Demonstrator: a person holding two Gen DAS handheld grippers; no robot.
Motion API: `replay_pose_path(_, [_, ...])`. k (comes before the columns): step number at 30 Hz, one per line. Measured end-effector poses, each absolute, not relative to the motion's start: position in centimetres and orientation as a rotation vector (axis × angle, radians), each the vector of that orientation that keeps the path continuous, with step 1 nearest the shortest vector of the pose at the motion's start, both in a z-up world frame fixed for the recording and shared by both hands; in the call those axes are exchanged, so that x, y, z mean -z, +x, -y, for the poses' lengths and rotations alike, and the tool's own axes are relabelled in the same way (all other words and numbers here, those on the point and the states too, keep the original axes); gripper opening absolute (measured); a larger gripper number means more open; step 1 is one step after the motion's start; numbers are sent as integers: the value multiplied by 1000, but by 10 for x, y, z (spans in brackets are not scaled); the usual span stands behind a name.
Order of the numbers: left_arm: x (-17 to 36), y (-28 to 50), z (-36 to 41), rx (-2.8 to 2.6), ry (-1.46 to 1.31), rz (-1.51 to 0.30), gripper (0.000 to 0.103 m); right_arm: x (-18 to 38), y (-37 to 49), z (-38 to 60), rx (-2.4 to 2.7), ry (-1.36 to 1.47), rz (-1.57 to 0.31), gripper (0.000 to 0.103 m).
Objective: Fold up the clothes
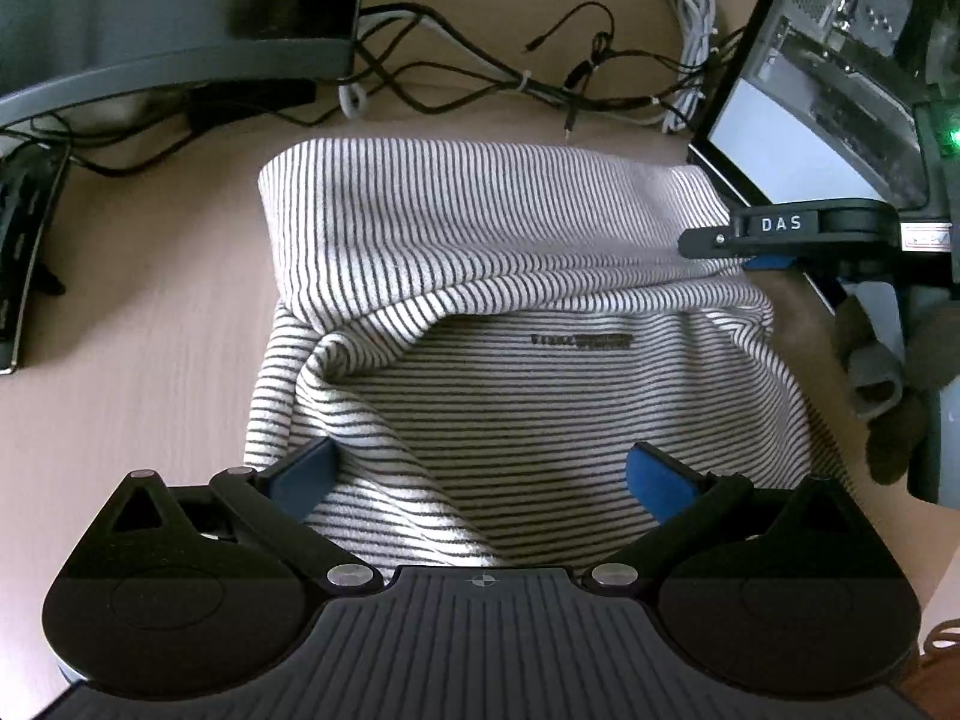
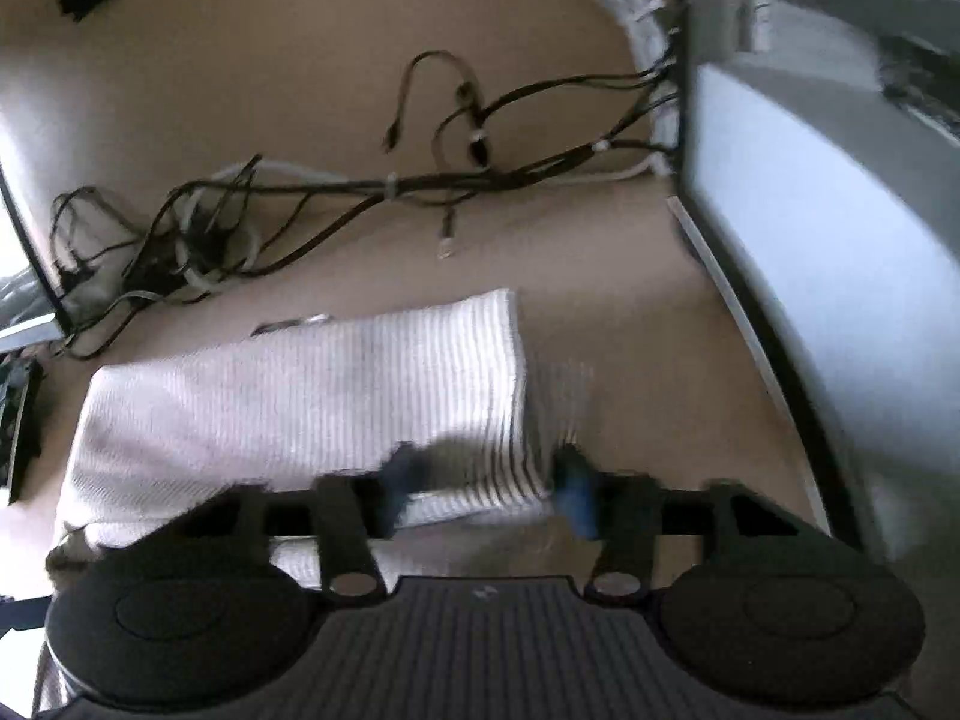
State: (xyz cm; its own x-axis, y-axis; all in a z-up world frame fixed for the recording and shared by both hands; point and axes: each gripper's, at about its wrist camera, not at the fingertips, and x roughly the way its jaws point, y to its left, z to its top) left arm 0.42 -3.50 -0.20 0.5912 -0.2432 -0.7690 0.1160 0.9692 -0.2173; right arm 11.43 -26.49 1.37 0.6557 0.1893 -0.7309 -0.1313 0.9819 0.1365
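The shirt (image 1: 480,312) lies on the desk (image 1: 150,360), its far part doubled over. It looks soft and limp; we grip hems. Our left gripper (image 1: 480,474) gapes empty; our right gripper (image 2: 486,486) straddles a corner, parted.

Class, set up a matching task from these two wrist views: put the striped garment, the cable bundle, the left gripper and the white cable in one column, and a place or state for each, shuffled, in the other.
Column 1:
1. striped garment
2. cable bundle
3. left gripper
4. white cable

Column 2:
A. jaws open
B. coiled beside the computer case
C. partly folded on the table
D. behind the garment

Pairs: 1-C, 2-D, 3-A, 4-B
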Motion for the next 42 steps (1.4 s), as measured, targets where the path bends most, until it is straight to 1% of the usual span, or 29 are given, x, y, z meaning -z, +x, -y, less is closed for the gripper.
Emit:
replay_pose_path(1, [2,4,35,208,-150,-914,103,-15,113,262,-184,60,-830,31])
replay_pose_path(2, [2,4,36,206,-149,-913,103,-17,111,261,-186,55,-823,26])
replay_pose_path(4, [2,4,36,202,-150,-912,103,-25,106,267,-189,84,-808,18])
replay_pose_path(6, [2,3,36,199,-153,-911,103,-33,99,273,-194,111,-792,14])
replay_pose_path(10, [2,2,37,193,-154,-906,103,-39,85,283,-195,120,-782,13])
replay_pose_path(15, [1,1,35,204,-160,-903,103,-12,85,285,-155,113,-863,14])
replay_pose_path(17, [1,2,33,210,-167,-904,103,-15,84,285,-145,108,-852,18])
replay_pose_path(18, [1,2,33,211,-168,-905,103,-18,84,285,-141,102,-843,23])
replay_pose_path(19, [1,2,33,212,-164,-906,103,-22,83,285,-134,97,-830,30])
replay_pose_path(21, [1,2,37,216,-134,-909,103,-31,80,285,-114,88,-794,36])
replay_pose_path(24, [2,1,42,223,-84,-916,103,-45,74,282,-118,94,-730,36])
replay_pose_path(25, [2,1,43,223,-77,-919,103,-49,72,281,-133,105,-705,40])
replay_pose_path(26, [1,2,43,224,-78,-925,103,-52,71,279,-152,113,-687,45])
replay_pose_path(27, [1,4,42,226,-82,-932,103,-51,72,276,-176,119,-685,61])
replay_pose_path(28, [1,5,41,230,-89,-941,103,-50,73,273,-201,125,-683,69])
replay_pose_path(29, [0,7,39,236,-100,-953,103,-47,75,271,-226,131,-690,69])
replay_pose_path(31, [-5,13,33,238,-148,-985,103,-32,83,270,-256,150,-760,69])
replay_pose_path(32, [-10,16,29,243,-176,-974,103,-24,85,271,-257,155,-791,69])
replay_pose_path(34, [-21,20,22,254,-231,-946,103,-16,83,270,-265,134,-791,69])
replay_pose_path(38, [-42,36,28,271,-211,-849,103,-15,80,271,-277,128,-794,70])
replay_pose_path(42, [-38,64,33,258,-227,-822,103,-16,77,274,-287,132,-798,71])
